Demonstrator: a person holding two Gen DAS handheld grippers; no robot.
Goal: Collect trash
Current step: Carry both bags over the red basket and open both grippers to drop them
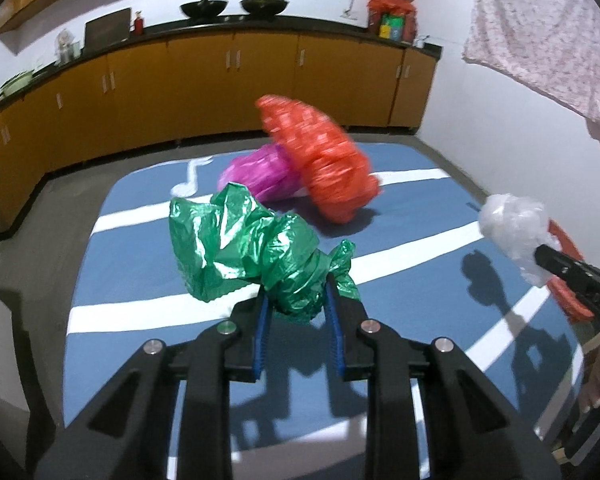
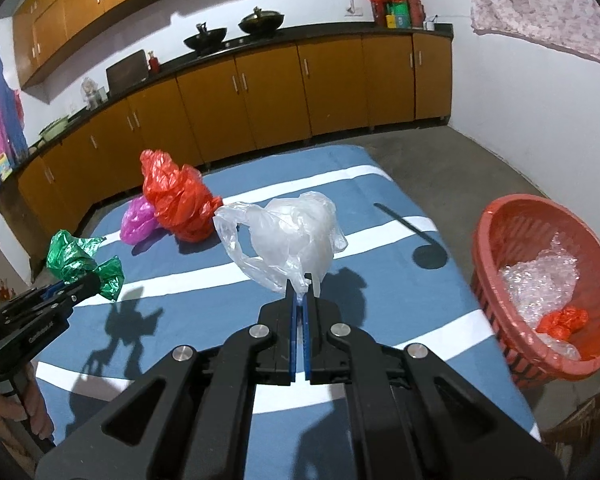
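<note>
1. Two crumpled bags are in hand. The green bag (image 1: 256, 248), a glossy crinkled film, sits between the blue pads of the left gripper (image 1: 296, 304), whose jaws stand narrowly apart and pinch its twisted neck; it hangs clear of the bed (image 1: 400, 224).
2. The clear bag (image 2: 292, 240), thin translucent film with a loose handle loop, is pinched at its gathered tail by the right gripper (image 2: 300, 300), whose jaws are nearly closed. Judgement: gripping at the bunched end keeps the limp film from slipping.
3. Still on the bed, at about 11 o'clock from the right gripper: a red bag (image 2: 180, 200), wrinkled and puffed, touching a smaller magenta bag (image 2: 138, 220) behind it. Both uncollected.
4. The red basket (image 2: 540, 280), slatted plastic with a round rim, sits at 3 o'clock off the bed's edge. It already holds clear wrap and a small red scrap. Judgement: this is the bin, placed within reach of both hands.
5. The bed has a blue cover with white stripes, flat and matte.
6. Background: orange cabinets (image 2: 260, 92) under a dark worktop (image 2: 300, 36) carrying two woks, at 12 o'clock.
</note>
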